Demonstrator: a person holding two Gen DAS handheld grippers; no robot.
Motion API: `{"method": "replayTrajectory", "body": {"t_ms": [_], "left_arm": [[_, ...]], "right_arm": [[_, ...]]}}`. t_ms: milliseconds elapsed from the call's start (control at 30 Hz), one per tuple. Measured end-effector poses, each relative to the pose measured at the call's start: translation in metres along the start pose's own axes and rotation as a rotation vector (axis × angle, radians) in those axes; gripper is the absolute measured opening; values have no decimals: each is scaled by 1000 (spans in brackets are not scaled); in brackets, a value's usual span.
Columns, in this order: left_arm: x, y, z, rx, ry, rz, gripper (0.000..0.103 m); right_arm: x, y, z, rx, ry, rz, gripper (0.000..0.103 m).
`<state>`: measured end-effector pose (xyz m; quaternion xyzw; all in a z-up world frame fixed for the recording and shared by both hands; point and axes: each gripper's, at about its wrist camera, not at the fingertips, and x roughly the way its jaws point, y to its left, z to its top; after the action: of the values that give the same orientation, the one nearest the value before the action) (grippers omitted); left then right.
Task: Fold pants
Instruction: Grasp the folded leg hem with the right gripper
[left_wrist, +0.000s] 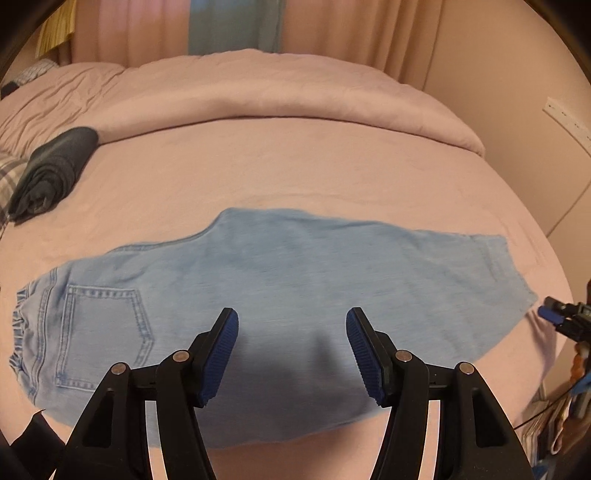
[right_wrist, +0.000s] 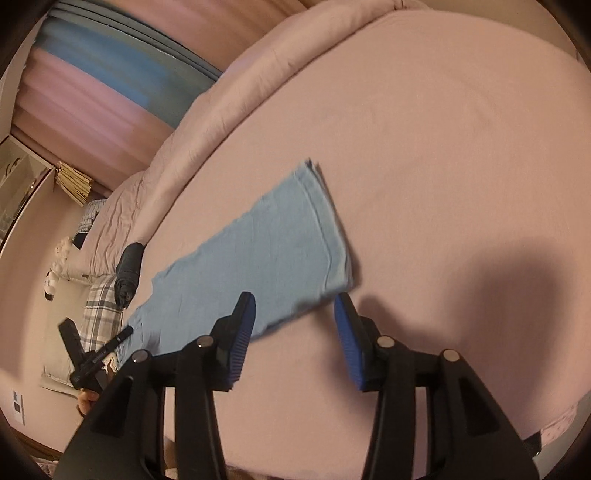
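Note:
Light blue jeans (left_wrist: 280, 280) lie flat on the pink bed (left_wrist: 295, 166), folded lengthwise with one leg over the other. The waistband and a back pocket (left_wrist: 99, 332) are at the left, the leg hems at the right. My left gripper (left_wrist: 291, 325) is open and empty, hovering over the middle of the jeans near their front edge. In the right wrist view the jeans (right_wrist: 266, 254) run diagonally, hems toward me. My right gripper (right_wrist: 294, 306) is open and empty, just above the hem end. It also shows at the right edge of the left wrist view (left_wrist: 565, 319).
A rolled dark garment (left_wrist: 51, 173) lies at the bed's left, next to a plaid cloth (right_wrist: 99, 310). A folded-back pink duvet (left_wrist: 295, 96) runs along the far side. Curtains hang behind. A wall (left_wrist: 535, 110) stands at the right.

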<state>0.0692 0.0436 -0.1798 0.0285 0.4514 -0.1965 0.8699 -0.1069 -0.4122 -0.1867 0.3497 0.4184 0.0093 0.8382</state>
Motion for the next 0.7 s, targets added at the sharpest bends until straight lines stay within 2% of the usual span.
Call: {"method": "replayTrajectory", "body": {"t_ms": [133,233,400,700], "left_arm": [[-5,-13,5,3,-7,-8,75],[-9,-26,6,22,-10,-17,83],[-9,-44,9,58,-15,-28,84],[-5,-70,15,102,-15,-45,84]], "right_arm": [[-16,-1,-13,-4,14,-15,47],[-13,1,-11,-3,21,-40,50],[-3,4,-12,5,18,-51,57],[11,-1,-3,49,-44,-21,58]]}}
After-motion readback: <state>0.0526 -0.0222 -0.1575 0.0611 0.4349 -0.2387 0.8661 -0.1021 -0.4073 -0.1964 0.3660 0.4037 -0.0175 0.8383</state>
